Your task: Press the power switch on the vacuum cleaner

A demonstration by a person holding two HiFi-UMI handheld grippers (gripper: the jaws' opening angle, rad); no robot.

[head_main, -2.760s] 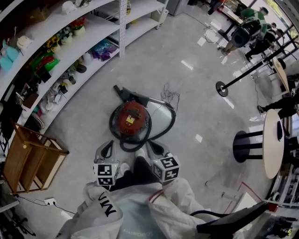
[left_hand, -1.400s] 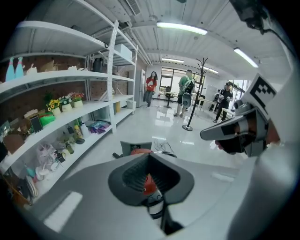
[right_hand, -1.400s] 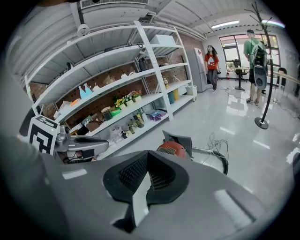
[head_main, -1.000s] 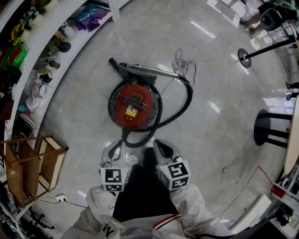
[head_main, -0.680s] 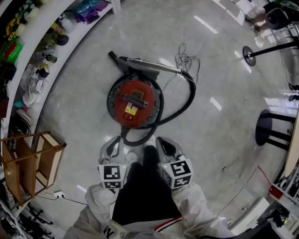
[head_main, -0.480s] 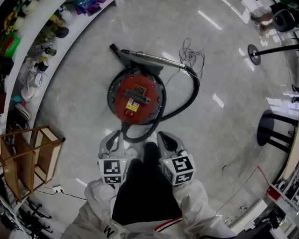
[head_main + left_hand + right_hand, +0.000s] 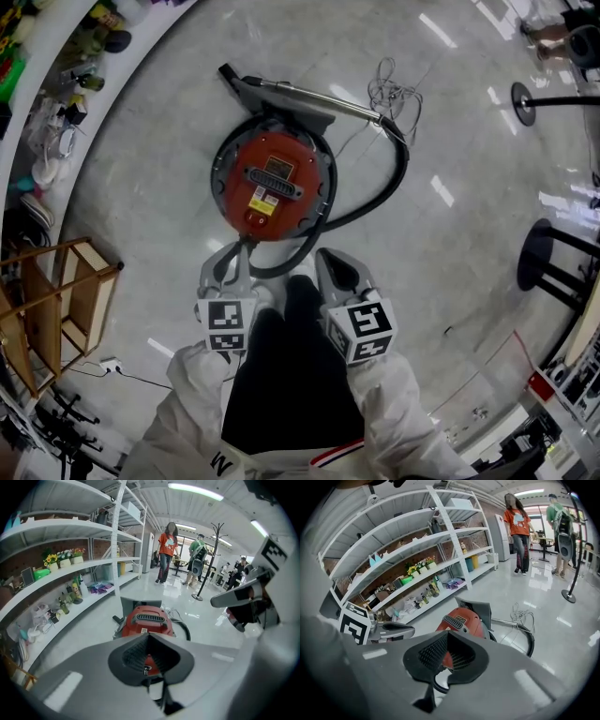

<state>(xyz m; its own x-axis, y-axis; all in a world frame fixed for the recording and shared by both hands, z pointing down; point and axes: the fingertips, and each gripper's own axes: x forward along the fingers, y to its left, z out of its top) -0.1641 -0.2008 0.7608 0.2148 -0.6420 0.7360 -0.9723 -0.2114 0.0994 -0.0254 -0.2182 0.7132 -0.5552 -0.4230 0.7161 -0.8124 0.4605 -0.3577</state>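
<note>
Approach step, by my read: nothing pressed yet. Your vac [image 7: 272,183] sits on the floor [image 7: 450,122], out from the edge that runs along the shelving [image 7: 84,84], w/ its black hose [image 7: 378,200] looped round the near & right side. Your left gripper [image 7: 228,258] & right gripper [image 7: 330,261] hang just short of the vac's near rim, not touching it. Both have jaws together w/ nothing between them. The switch is too small to pick out for sure; prob. it's on the red top. Next move, I'd say: lower one closed tip onto that button, clear of the hose, & push straight down.
</note>
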